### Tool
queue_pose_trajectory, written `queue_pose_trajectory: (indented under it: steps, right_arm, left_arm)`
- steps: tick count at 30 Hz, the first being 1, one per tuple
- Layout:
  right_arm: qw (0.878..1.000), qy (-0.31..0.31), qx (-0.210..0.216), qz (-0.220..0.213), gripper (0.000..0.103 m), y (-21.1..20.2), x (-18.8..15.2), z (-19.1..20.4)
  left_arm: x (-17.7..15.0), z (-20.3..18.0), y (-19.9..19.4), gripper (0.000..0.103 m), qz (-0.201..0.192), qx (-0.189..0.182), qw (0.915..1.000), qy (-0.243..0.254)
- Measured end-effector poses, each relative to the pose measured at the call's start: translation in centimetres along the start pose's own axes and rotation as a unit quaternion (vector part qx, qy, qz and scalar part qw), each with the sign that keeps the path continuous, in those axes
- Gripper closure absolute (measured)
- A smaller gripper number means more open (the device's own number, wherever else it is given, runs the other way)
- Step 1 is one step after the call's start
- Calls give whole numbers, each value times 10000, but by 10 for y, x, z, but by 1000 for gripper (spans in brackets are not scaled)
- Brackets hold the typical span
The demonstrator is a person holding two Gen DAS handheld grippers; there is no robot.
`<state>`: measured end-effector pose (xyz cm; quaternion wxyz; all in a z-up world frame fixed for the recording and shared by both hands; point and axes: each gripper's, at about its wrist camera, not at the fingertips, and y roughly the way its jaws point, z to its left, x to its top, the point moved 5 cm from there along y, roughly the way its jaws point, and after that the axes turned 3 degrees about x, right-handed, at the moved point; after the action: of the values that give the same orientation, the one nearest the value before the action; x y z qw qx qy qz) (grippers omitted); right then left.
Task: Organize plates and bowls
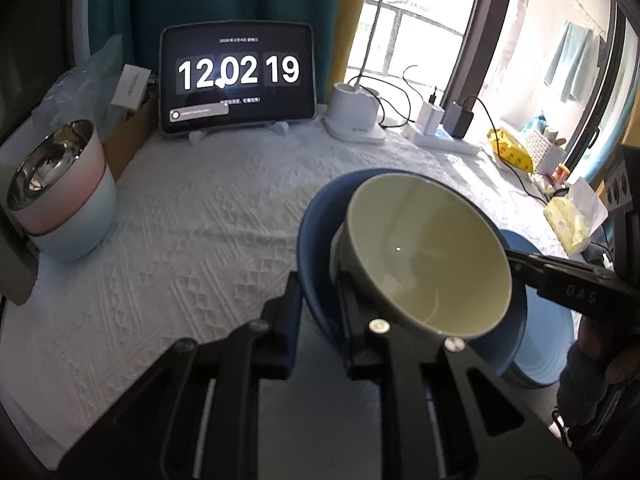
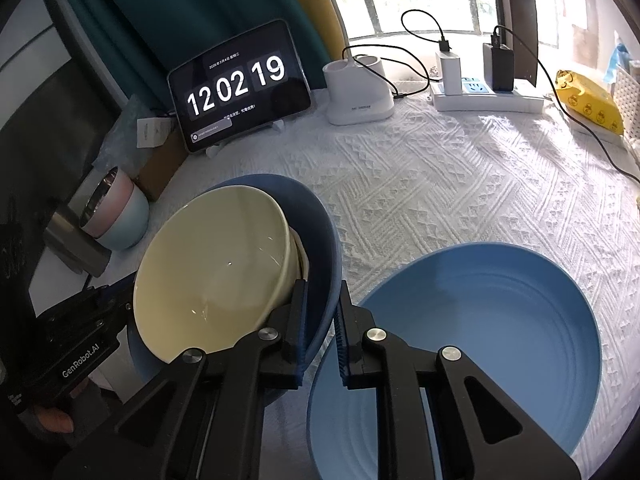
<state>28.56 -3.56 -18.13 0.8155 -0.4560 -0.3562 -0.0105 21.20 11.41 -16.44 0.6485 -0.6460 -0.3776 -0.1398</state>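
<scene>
A dark blue bowl (image 1: 316,216) (image 2: 320,216) is tilted above the white cloth. A cream bowl (image 1: 424,256) (image 2: 216,272) nests in it, with a white rim showing between the two. My left gripper (image 1: 320,320) is shut on the blue bowl's near rim in the left wrist view. It enters the right wrist view from the left (image 2: 124,304). My right gripper (image 2: 322,320) is shut on the opposite rim and reaches in from the right (image 1: 514,258). A light blue plate (image 2: 480,340) (image 1: 540,340) lies flat on the cloth beside it.
Stacked pink and pale blue steel-lined bowls (image 1: 60,200) (image 2: 116,216) stand at the table's left edge. At the back are a tablet clock (image 1: 236,76), a white lamp base (image 1: 352,116) and a power strip (image 2: 488,96) with cables. A yellow packet (image 2: 588,100) and tissues (image 1: 568,220) lie at the right.
</scene>
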Motion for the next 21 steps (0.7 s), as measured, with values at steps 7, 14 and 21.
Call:
queue_pose_trajectory:
  steps: [7,14,21]
  right_arm:
    - [9999,-33,29,-122,87,-11,8,6]
    - [9997,-82,14,-239,87,-26,14,9]
    - [9994,-116,-12,-339,87,-40,18,10]
  left_arm:
    - [6,-2,-10,88,-133,-12,9999,-23]
    - [12,-7,-23,88,-245,-35,9997,-9]
    - [16,-13,-33,88,-340,-73,9994,17]
